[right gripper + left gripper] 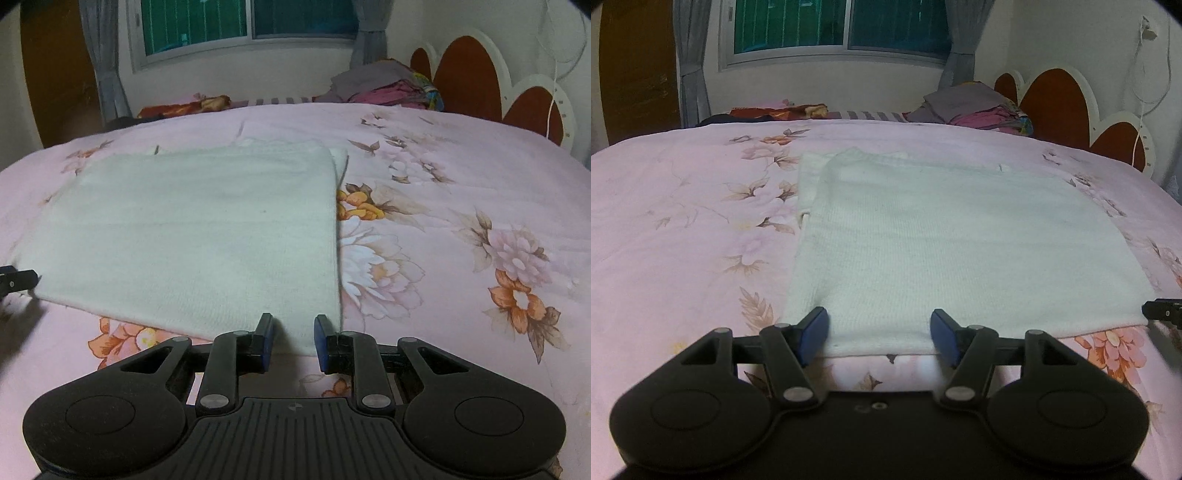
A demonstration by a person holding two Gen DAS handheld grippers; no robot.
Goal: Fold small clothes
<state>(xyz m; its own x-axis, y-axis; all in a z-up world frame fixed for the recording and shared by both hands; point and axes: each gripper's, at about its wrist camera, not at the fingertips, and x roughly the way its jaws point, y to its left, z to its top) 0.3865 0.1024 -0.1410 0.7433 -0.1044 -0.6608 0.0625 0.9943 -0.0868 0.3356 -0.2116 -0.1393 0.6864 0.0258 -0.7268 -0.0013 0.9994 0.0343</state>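
A white knitted garment lies flat on the pink floral bedspread, folded into a rough rectangle. My left gripper is open, its blue-padded fingers straddling the garment's near left edge. In the right wrist view the same garment fills the left half. My right gripper is open with a narrower gap, its fingers on either side of the garment's near right corner. The tip of the right gripper shows at the left view's right edge; the left gripper's tip shows at the right view's left edge.
A pile of folded clothes sits at the far side of the bed by the red-and-white headboard. A dark patterned cloth lies at the far left edge. A window with grey curtains is behind.
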